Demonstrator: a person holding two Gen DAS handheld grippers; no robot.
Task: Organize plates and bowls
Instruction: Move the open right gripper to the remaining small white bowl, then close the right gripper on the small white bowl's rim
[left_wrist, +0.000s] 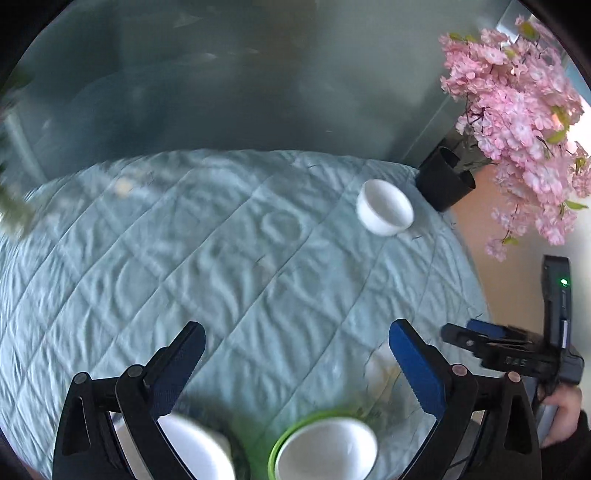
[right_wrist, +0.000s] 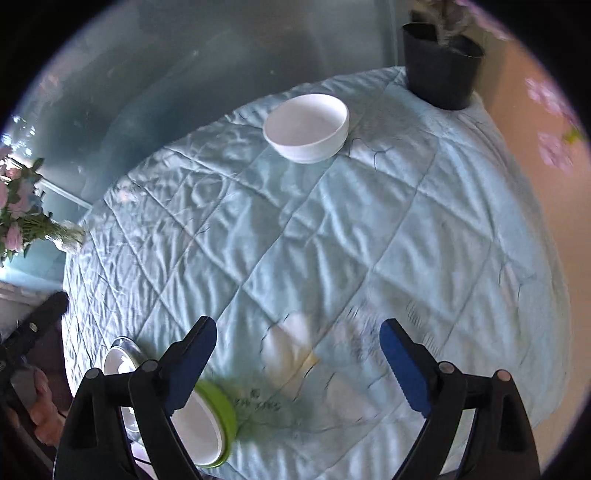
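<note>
Both hand-held grippers spread, nothing between; left (left_wrist: 295, 354), right (right_wrist: 297, 349). White bowl (left_wrist: 327, 448) nested in green bowl (left_wrist: 275, 448).

Mid quilted cloth (right_wrist: 332, 236) is bare, wide free lane btwn near edge and far side. Far right: white bowl (right_wrist: 308, 127) stands alone, room all round it, black pot (right_wrist: 441, 66) near it at the far-right corner. Pink blossom branches (left_wrist: 517, 122) hang over right edge above the pot, blocking high approach there. Near edge crowded: green-rimmed bowl (left_wrist: 325, 448) w/ another white bowl (left_wrist: 195, 458) just beside it on the left. Flower bunch (right_wrist: 22, 218) off the far-left edge.
</note>
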